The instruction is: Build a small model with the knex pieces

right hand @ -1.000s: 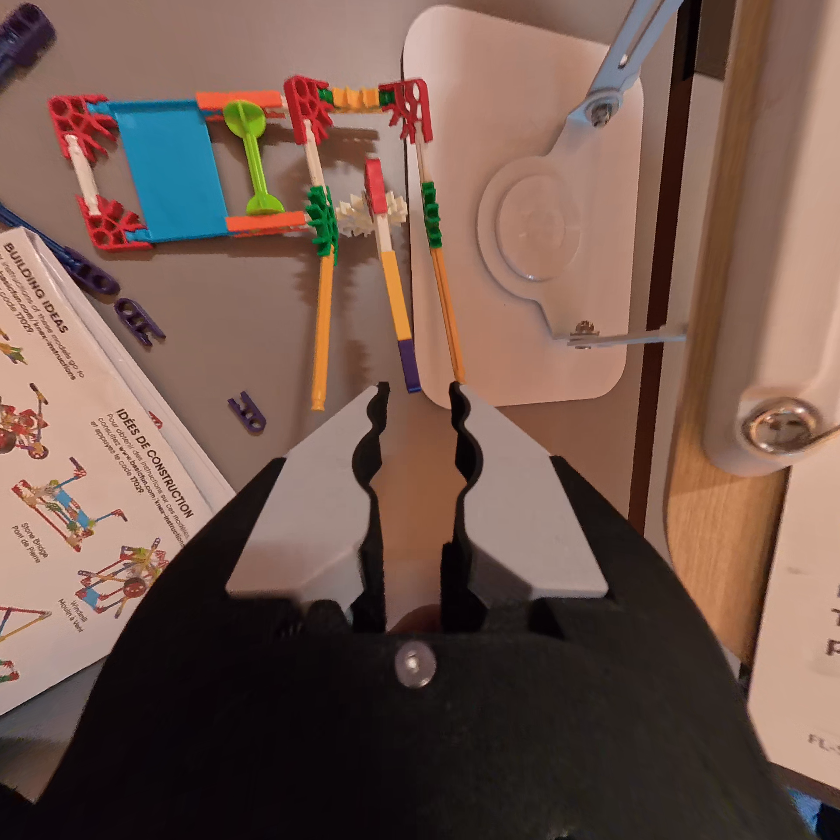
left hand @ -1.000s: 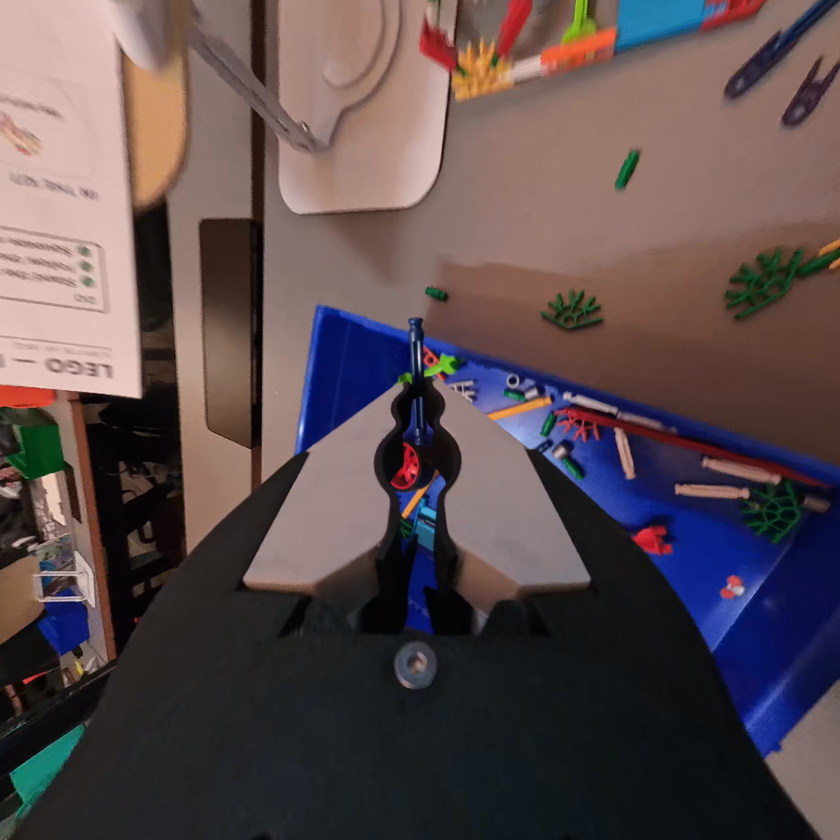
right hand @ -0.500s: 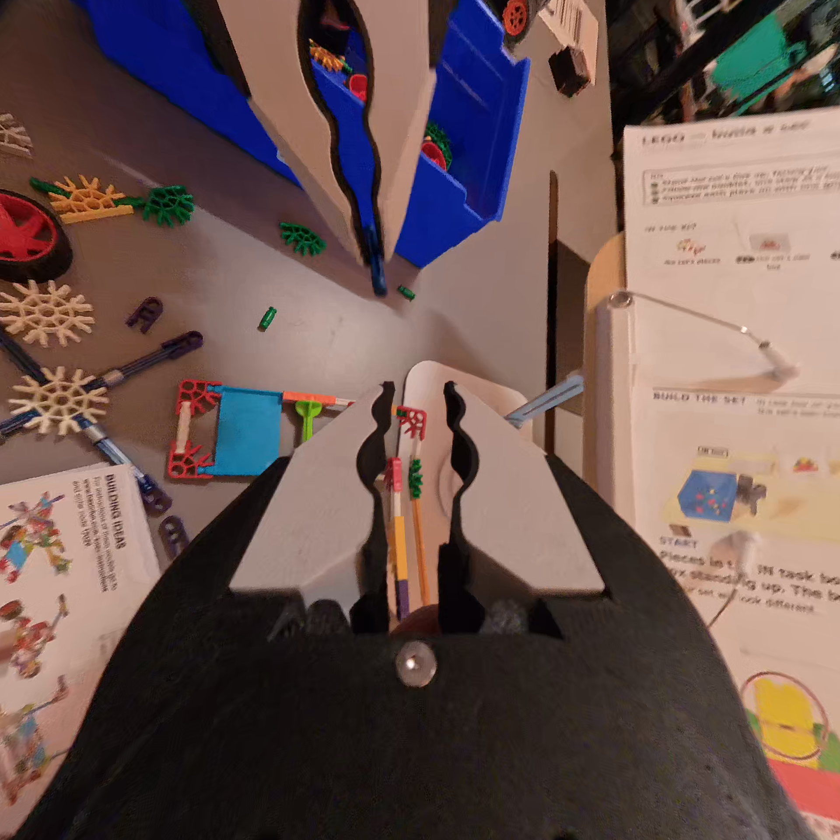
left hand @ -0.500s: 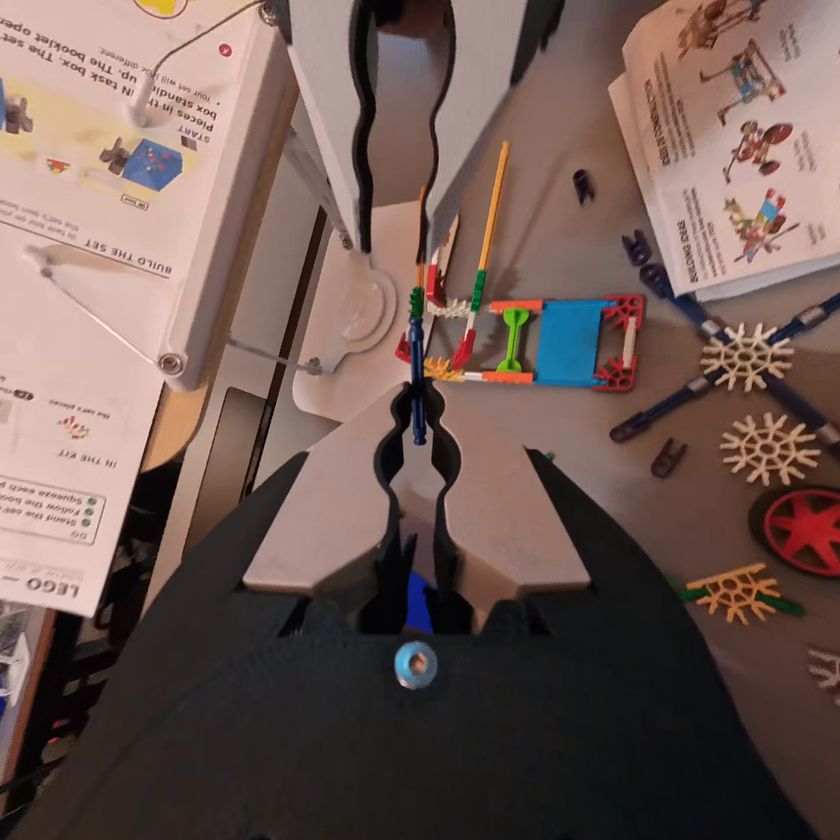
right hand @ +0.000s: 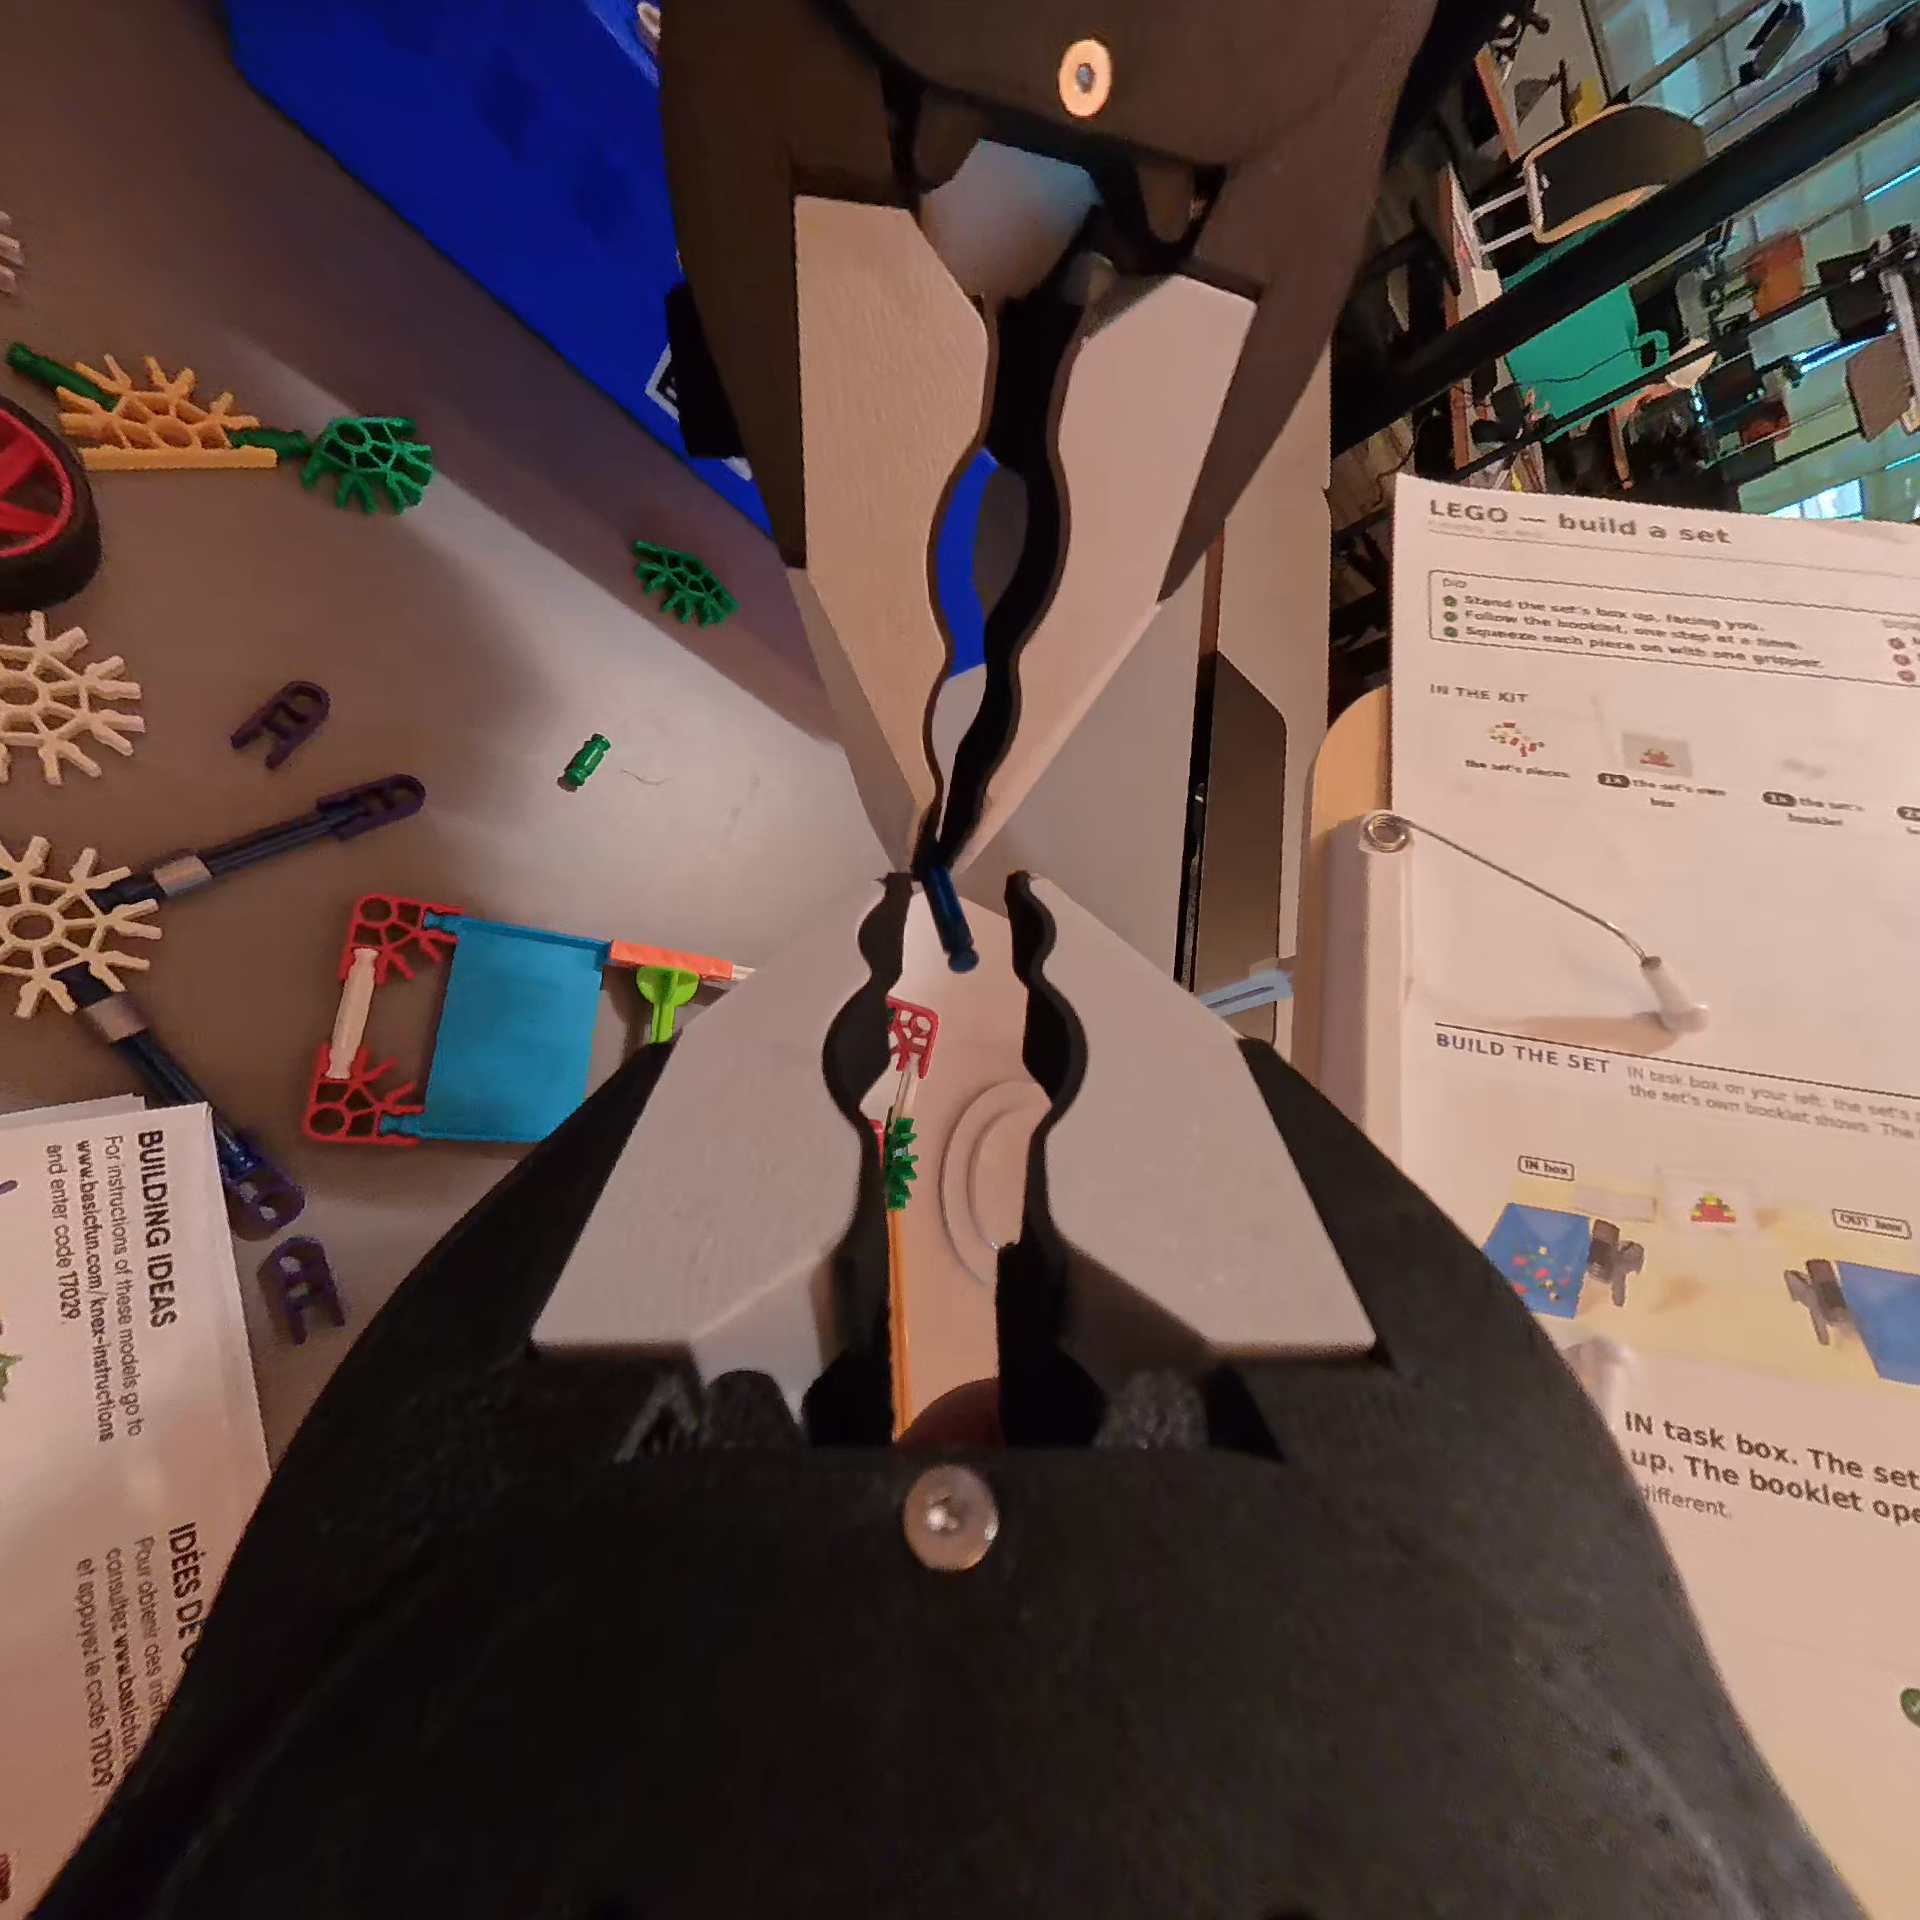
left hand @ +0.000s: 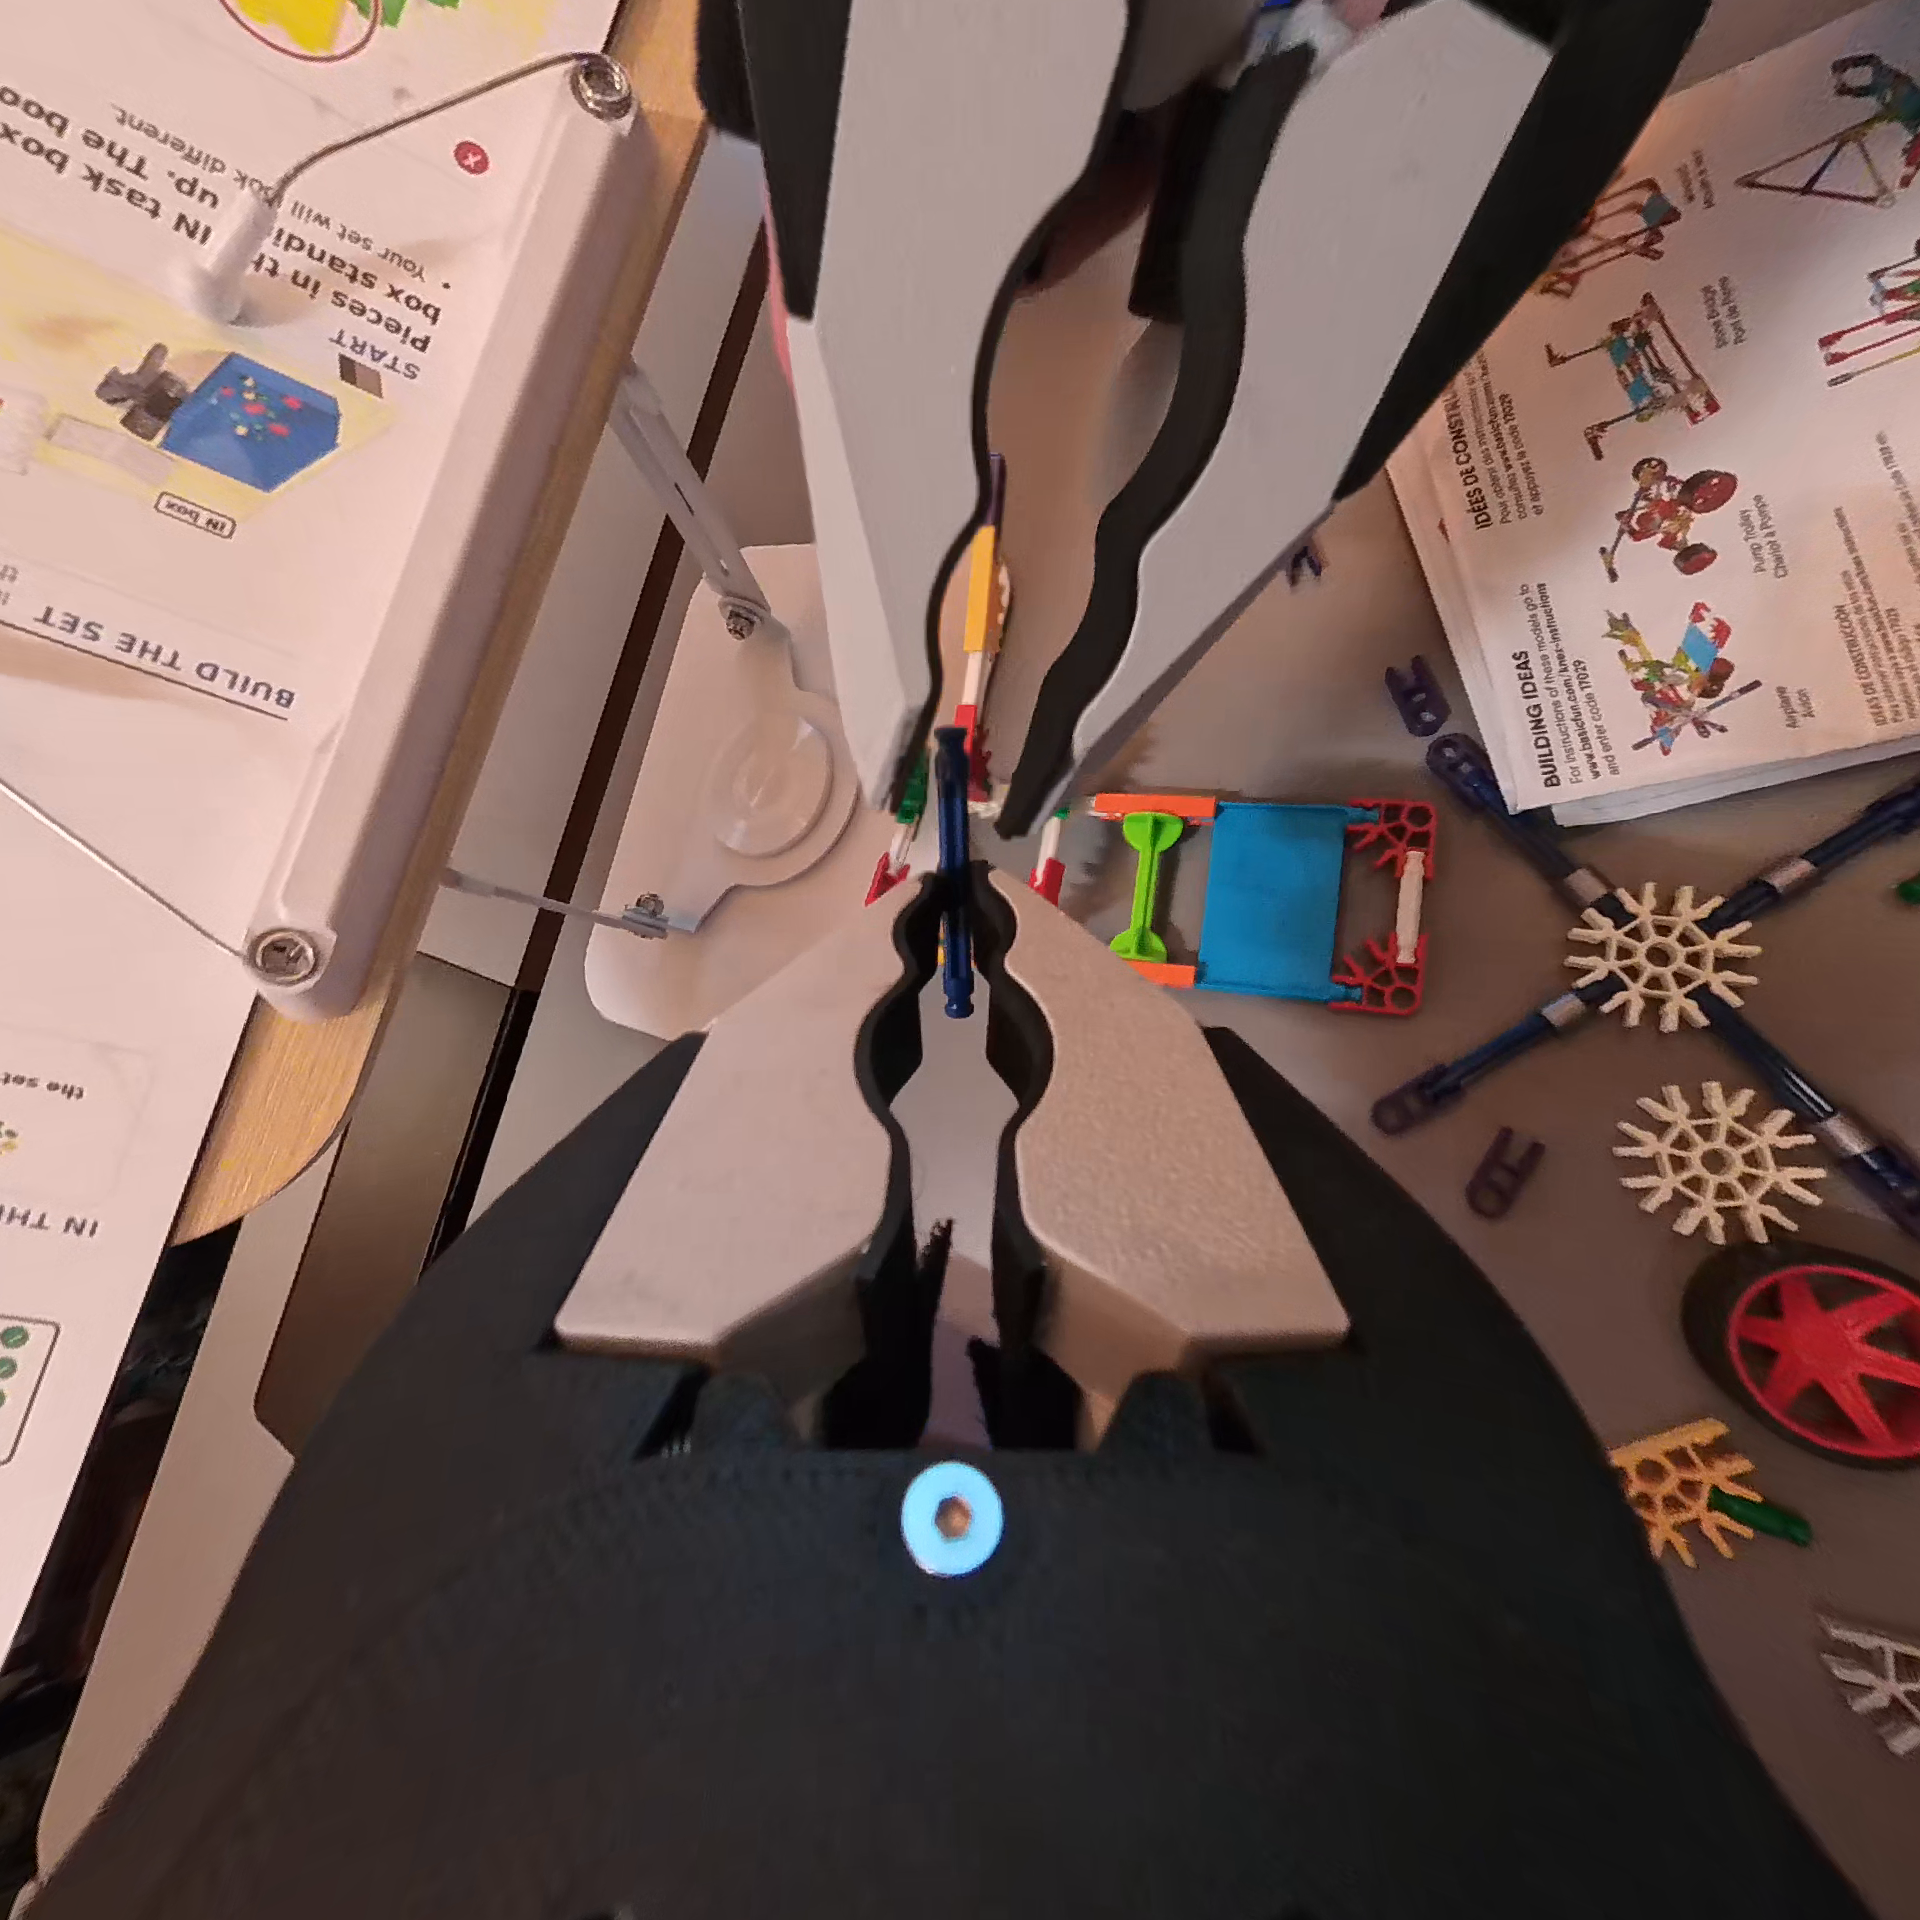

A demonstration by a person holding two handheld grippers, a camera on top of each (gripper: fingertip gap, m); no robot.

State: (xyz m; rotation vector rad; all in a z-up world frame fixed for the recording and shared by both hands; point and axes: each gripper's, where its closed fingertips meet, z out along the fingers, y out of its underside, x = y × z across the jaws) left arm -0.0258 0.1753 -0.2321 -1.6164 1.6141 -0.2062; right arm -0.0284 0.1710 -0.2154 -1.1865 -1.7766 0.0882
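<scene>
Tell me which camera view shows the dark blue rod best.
The left wrist view. There the dark blue rod shows nearly whole, pinched at the tips of the left tool. The right wrist view shows only its free end, poking from the left tool and reaching between the open tips of the right tool.

The left gripper (left hand: 954, 894) and right gripper (right hand: 951, 883) have matt grey plastic fingers (left hand: 1132, 1143) on rough, grainy black bodies, each fastened with a shiny metal screw (right hand: 948, 1519). The dark blue rod (left hand: 953, 873) and the colourful model (left hand: 1262, 902) are smooth, slightly glossy plastic. The booklet (left hand: 1704, 499) is semi-gloss paper; the table (right hand: 499, 665) is smooth and matt.
</scene>
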